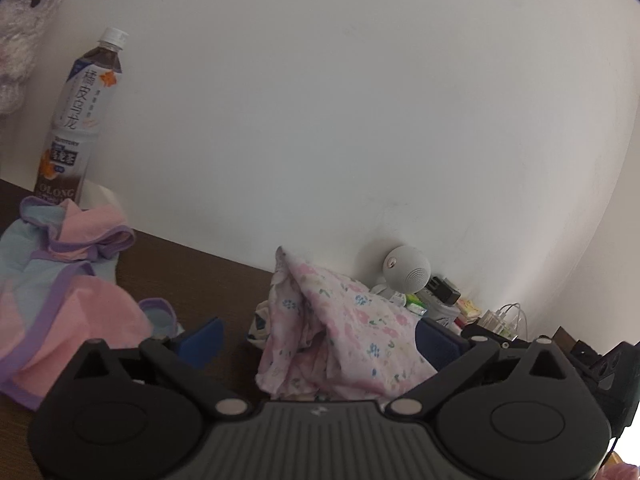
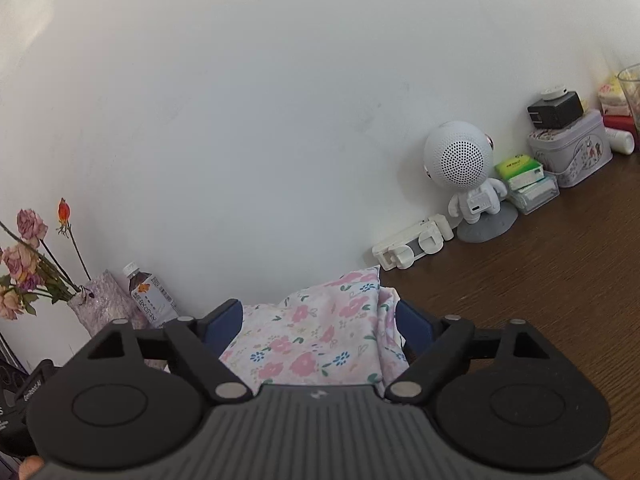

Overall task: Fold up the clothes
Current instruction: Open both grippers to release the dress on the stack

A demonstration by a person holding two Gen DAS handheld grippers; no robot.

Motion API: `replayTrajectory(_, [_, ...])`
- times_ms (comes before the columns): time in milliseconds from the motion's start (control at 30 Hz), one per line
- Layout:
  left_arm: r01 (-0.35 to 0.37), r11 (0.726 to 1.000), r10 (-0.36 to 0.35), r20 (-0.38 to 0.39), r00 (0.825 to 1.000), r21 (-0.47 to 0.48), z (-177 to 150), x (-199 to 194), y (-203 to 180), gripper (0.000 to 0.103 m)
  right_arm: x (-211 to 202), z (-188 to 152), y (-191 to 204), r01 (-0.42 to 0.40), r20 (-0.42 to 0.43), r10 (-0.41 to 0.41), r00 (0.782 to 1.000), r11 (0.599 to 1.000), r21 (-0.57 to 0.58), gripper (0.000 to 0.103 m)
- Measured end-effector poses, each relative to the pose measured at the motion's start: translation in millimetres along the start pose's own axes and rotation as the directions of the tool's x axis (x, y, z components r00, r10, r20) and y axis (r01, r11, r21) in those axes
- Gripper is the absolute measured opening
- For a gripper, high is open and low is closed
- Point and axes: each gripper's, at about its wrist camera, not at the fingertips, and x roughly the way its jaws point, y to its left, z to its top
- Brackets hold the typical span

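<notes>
At far left our vase (image 2: 100,304) holds several dried roses (image 2: 24,256), and one tea bottle (image 1: 76,120) beside it is mostly full. A pink-and-blue garment (image 1: 60,280) lies crumpled on the table (image 2: 540,280). Our left gripper (image 1: 320,340) and right gripper (image 2: 320,324) both stand spread, the floral garment (image 2: 320,332) loose between their pads. One robot speaker (image 2: 464,176) and one tin (image 2: 572,152) stand rightward.
</notes>
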Motion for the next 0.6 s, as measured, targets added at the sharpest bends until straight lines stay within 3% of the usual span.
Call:
replayTrajectory(267, [-0.098, 0.993, 0.096, 0.041, 0.995, 0.063, -35.2, -96.7, -0.7, 0.103, -64.1, -38.0, 41.1, 0.077, 0.021, -0.074, 0.997, 0.973, -0.217, 0.100])
replayTrajectory(400, [-0.149, 0.982, 0.141, 0.073, 0.987, 0.117, -45.2, -182.0, 2.1, 0.103, -102.6, -66.2, 71.2, 0.079, 0.013, -0.079, 0.997, 0.951, -0.300, 0.102])
replayTrajectory(600, [-0.202, 0.965, 0.190, 0.088, 0.978, 0.165, -73.5, -276.2, -13.9, 0.103, -160.2, -107.8, 115.4, 0.113, 0.023, -0.112, 0.993, 0.925, -0.363, 0.103])
